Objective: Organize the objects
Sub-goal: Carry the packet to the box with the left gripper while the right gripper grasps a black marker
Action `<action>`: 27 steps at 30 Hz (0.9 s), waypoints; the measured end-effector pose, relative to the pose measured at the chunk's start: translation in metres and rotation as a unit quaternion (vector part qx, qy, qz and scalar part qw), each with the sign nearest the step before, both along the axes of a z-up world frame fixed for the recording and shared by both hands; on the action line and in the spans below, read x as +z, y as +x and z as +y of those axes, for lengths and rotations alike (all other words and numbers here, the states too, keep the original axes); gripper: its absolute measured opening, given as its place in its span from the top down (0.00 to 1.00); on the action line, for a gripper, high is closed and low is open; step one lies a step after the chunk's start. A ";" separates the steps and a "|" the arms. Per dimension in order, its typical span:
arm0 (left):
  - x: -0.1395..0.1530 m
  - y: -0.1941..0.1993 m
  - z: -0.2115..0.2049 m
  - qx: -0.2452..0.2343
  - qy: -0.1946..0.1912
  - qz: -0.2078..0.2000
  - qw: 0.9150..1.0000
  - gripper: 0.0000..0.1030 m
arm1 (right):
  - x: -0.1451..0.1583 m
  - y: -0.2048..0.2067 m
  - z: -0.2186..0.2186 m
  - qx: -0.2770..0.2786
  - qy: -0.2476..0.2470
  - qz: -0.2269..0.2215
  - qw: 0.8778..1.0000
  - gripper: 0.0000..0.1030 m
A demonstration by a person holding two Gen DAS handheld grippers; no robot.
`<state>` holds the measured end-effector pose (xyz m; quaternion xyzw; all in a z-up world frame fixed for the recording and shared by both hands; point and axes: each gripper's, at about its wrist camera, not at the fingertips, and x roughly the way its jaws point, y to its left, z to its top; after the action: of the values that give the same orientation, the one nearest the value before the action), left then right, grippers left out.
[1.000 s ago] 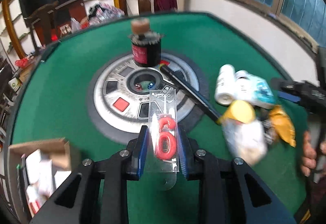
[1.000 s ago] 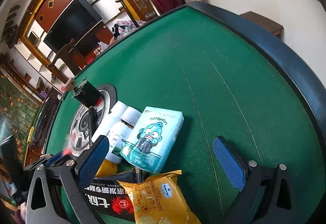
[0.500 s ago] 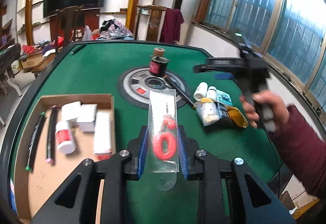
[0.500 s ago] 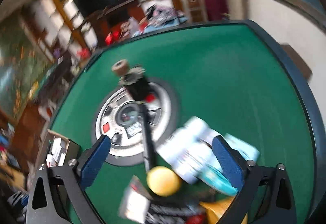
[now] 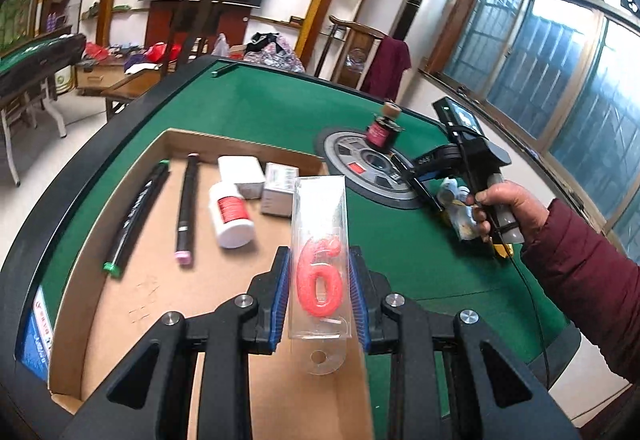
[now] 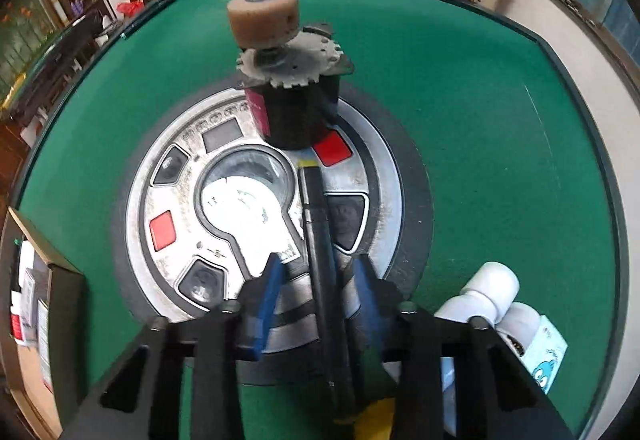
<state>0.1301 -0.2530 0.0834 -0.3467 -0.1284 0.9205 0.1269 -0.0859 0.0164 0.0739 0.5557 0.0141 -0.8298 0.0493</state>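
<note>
My left gripper (image 5: 318,252) is shut on a clear pack holding a red number-six candle (image 5: 320,280). It hangs above the right side of the open cardboard box (image 5: 160,300). My right gripper (image 6: 318,260), held by a hand in a dark red sleeve (image 5: 580,272), points down at the round metal disc (image 6: 168,176). Its jaws are closing, one on each side of a black pen (image 6: 316,208) that lies across the disc. A slim gap shows on both sides of the pen.
The box holds two long pens, a white bottle (image 5: 232,212) and small white boxes (image 5: 244,170). A black motor with a tan roller (image 6: 296,96) stands on the disc's far edge. White bottles (image 6: 492,288) and a tissue pack (image 6: 548,356) lie at the right.
My left gripper swung left with the candle pack, from over the disc to over the cardboard box. My right gripper left the snack pile, moved over the disc, and narrowed its jaws around the pen.
</note>
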 end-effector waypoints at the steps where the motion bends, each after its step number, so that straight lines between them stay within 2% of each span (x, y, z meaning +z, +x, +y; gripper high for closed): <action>1: -0.001 0.002 -0.002 0.003 0.002 0.000 1.000 0.74 | 0.001 0.001 -0.001 0.000 -0.006 -0.003 1.000 0.84; 7: -0.007 0.007 -0.018 0.025 0.007 -0.009 1.000 0.74 | 0.012 0.028 0.010 -0.012 -0.055 0.020 0.998 0.84; 12: -0.009 0.015 -0.028 0.044 0.003 -0.013 0.999 0.74 | 0.038 0.062 0.024 -0.007 -0.126 0.049 0.991 0.84; 15: -0.010 0.021 -0.035 0.059 0.005 -0.013 0.998 0.74 | 0.057 0.084 0.021 0.015 -0.159 0.070 0.985 0.84; 22: -0.004 0.032 -0.041 0.079 -0.008 -0.008 0.997 0.74 | 0.096 0.124 -0.018 0.076 -0.183 0.119 0.973 0.84; 27: 0.003 0.028 -0.046 0.086 -0.033 -0.003 0.996 0.74 | 0.112 0.141 -0.060 0.141 -0.206 0.112 0.962 0.84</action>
<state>0.1584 -0.2993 0.0864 -0.3415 -0.1274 0.9306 0.0347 0.0551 -0.0437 0.1855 0.4297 -0.0732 -0.8563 0.2772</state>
